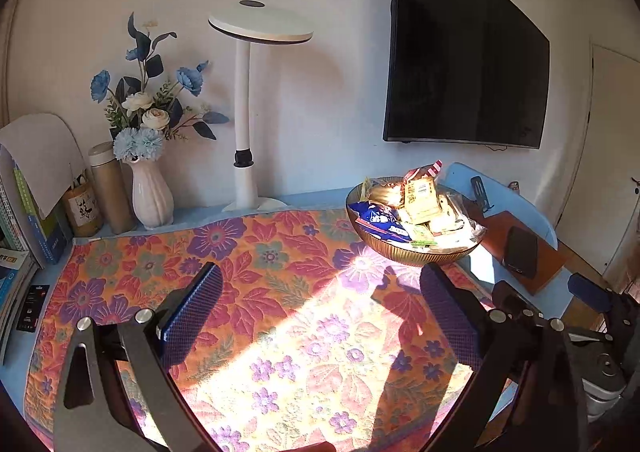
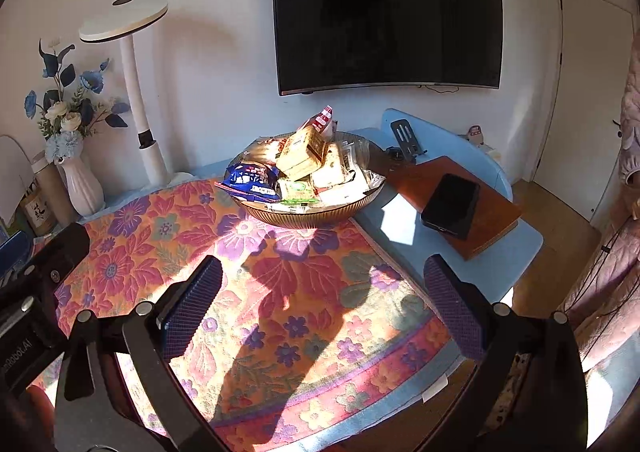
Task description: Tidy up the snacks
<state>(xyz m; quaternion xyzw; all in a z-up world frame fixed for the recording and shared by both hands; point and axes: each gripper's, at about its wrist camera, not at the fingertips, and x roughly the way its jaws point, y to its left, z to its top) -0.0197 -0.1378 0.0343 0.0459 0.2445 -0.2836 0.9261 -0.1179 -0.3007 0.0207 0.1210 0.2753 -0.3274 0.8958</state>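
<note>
Both claws, left claw (image 1: 320,316) and right claw (image 2: 322,316), are hanging wide and empty; the snacks (image 2: 304,167) are probably overfilling the bowl (image 2: 308,213), so lifting the topmost packet first is wisest.

- The left wrist view looks forward and down from above the near part of the floral cloth (image 1: 256,292), facing the white wall; the left gripper (image 1: 320,316) frames the bottom, fingers wide apart.
- Its left edge takes in the vase of flowers (image 1: 146,187); the snack bowl (image 1: 416,252) sits off to the right.
- The right wrist view looks from further right, the right gripper (image 2: 324,312) spread the same way, with the bowl (image 2: 308,213) nearer the middle.
- It reaches the phone (image 2: 450,205) and the table's right edge.
- Both views share the cloth, bowl, desk lamp (image 1: 260,27) and wall television (image 1: 468,67).
</note>
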